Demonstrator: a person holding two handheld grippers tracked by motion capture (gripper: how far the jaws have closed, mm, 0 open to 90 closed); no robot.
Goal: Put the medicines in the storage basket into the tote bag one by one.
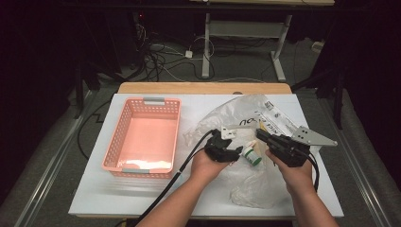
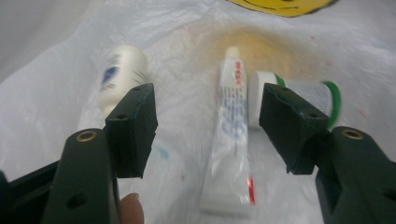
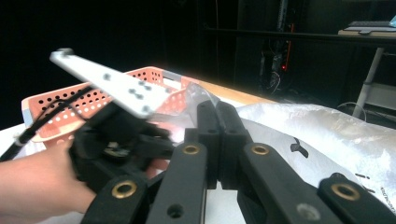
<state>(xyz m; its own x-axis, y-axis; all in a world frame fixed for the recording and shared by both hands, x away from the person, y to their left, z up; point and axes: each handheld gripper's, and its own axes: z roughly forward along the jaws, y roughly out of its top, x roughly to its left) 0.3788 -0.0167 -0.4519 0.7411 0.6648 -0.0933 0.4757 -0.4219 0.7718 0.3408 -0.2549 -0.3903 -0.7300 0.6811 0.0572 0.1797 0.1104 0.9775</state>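
The fingers (image 2: 135, 126) of the left gripper (image 2: 205, 126) are spread with nothing pinched, and a white toothpaste tube (image 2: 229, 140) lies between them on the plastic bag (image 1: 246, 189), probably the next thing to pick. A green-rimmed container (image 2: 303, 95) lies just right of it and a small white bottle (image 2: 122, 70) to the left. The right gripper (image 3: 218, 135) has its fingers pressed together on the bag's edge, likely to hold it open. The pink basket (image 1: 142, 101) waits on the bench (image 1: 94, 198).
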